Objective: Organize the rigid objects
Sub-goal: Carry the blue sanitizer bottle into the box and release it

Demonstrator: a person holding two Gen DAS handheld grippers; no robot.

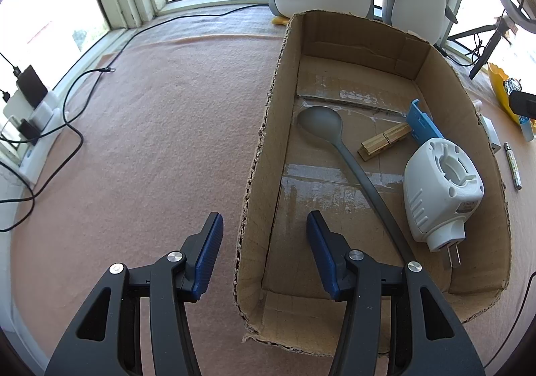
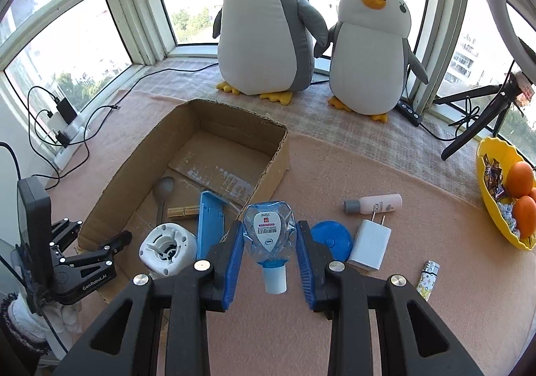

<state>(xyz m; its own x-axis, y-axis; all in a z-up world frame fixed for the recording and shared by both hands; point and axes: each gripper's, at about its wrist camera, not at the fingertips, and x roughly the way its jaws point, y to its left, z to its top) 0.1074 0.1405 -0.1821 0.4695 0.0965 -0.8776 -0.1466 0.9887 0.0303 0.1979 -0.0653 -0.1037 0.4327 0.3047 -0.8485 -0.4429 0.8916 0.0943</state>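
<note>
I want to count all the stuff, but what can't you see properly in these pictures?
- Spoon: left wrist view, the handle's end goes behind the left gripper.
- Small bottle: right wrist view, the right gripper covers its sides; its label print is too small to read.
- Yellow bowl: right wrist view, cut off by the picture edge.
- Cardboard box: right wrist view, its near corner hides behind the white plug-in device.

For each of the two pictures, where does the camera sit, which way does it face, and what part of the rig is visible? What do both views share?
Left wrist: sits on the left gripper, looks down into the cardboard box at the grey spoon and white plug-in device; its open blue-padded fingers show, astride the box's left wall.
Right wrist: sits on the right gripper, looks across the table to two plush penguins; its fingers flank a small clear bottle.
Shared: box, spoon, device, penguins, windows.
</note>
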